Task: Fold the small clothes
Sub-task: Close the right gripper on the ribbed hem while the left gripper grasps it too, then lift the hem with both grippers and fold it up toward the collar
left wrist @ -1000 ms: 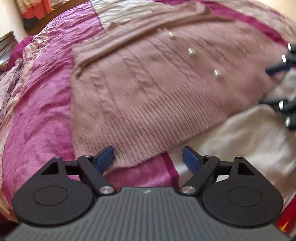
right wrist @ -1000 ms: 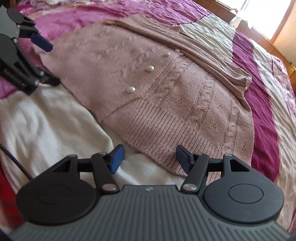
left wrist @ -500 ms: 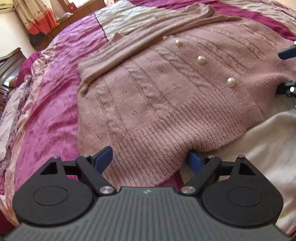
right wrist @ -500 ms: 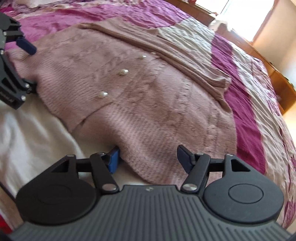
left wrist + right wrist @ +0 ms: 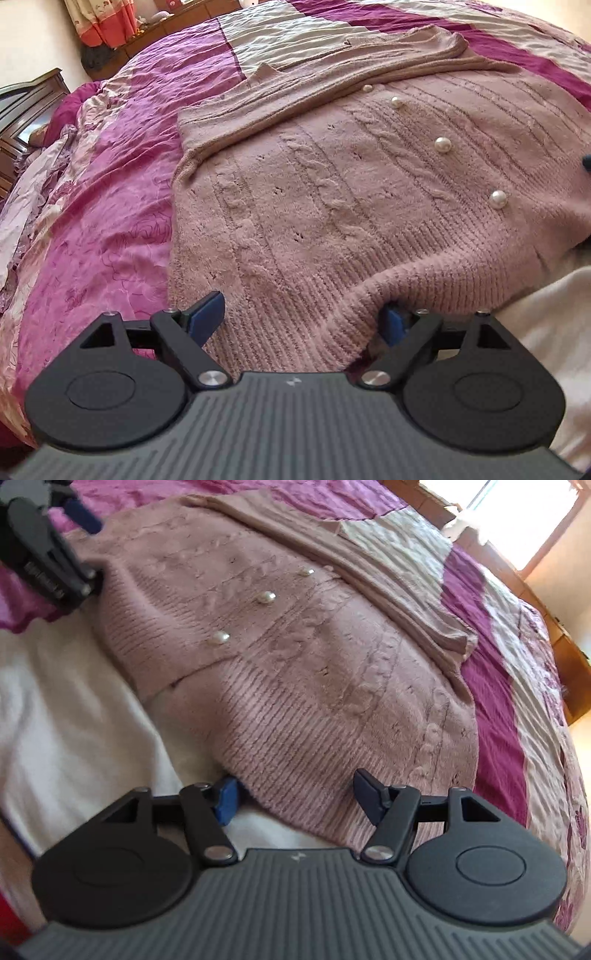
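Note:
A dusty-pink knitted cardigan (image 5: 332, 192) with pearl buttons (image 5: 442, 144) lies flat on the bed, sleeves folded across its top. My left gripper (image 5: 301, 321) is open with the ribbed hem between its fingers; the hem bunches over the right finger (image 5: 393, 325). My right gripper (image 5: 295, 797) is open astride the hem at the other corner of the cardigan (image 5: 314, 672), its left finger (image 5: 226, 799) tucked under the knit. The left gripper also shows in the right wrist view (image 5: 48, 565) at the far left.
The bed has a magenta and cream quilt (image 5: 103, 229). A white blanket (image 5: 62, 716) lies under the cardigan's near edge. Dark wooden furniture (image 5: 22, 110) stands at the far left, a wooden bed frame (image 5: 569, 664) and a bright window at the right.
Both grippers have moved forward onto the cardigan's hem, which now lies between their open fingers. The hem has bunched up at the left gripper's right finger.

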Action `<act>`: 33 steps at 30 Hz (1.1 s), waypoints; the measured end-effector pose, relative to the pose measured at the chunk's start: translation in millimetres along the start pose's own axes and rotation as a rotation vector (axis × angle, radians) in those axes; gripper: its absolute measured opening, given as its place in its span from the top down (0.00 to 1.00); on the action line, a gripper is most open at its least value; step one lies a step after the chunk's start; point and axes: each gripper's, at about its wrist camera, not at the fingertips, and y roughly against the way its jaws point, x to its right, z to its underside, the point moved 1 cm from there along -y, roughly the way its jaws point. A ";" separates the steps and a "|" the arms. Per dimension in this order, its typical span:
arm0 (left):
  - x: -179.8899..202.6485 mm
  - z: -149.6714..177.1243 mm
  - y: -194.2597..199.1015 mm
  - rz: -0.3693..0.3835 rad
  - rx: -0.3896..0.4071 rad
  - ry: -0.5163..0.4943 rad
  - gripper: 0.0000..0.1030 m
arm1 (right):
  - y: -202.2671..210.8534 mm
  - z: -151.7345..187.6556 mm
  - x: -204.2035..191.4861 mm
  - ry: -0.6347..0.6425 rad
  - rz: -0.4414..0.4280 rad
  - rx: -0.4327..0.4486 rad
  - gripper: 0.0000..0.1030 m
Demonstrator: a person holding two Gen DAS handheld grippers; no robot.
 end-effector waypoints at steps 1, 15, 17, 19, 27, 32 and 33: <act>0.8 0.8 -0.3 -0.005 0.003 -0.005 0.12 | -1.3 -1.3 1.0 -0.011 0.014 0.009 0.35; 4.0 2.6 -3.8 -0.032 0.026 -0.023 0.09 | 2.5 -1.9 14.3 -0.117 0.071 0.077 0.55; 3.2 2.1 -4.2 -0.029 0.020 -0.016 0.09 | 3.5 -2.4 14.8 -0.121 0.076 0.085 0.66; 2.5 1.9 -4.3 -0.027 0.017 -0.012 0.09 | 3.0 -2.6 16.3 -0.129 0.084 0.087 0.76; 7.5 -0.8 9.7 0.029 0.083 -0.017 0.67 | 11.1 -5.3 24.1 -0.166 0.098 0.143 0.89; 5.2 -12.0 22.3 0.031 0.144 0.003 0.88 | 18.3 -14.4 29.7 -0.169 0.124 0.204 0.91; 3.9 -14.8 24.7 0.029 0.154 0.007 0.88 | 19.4 -16.6 30.6 -0.162 0.130 0.216 0.91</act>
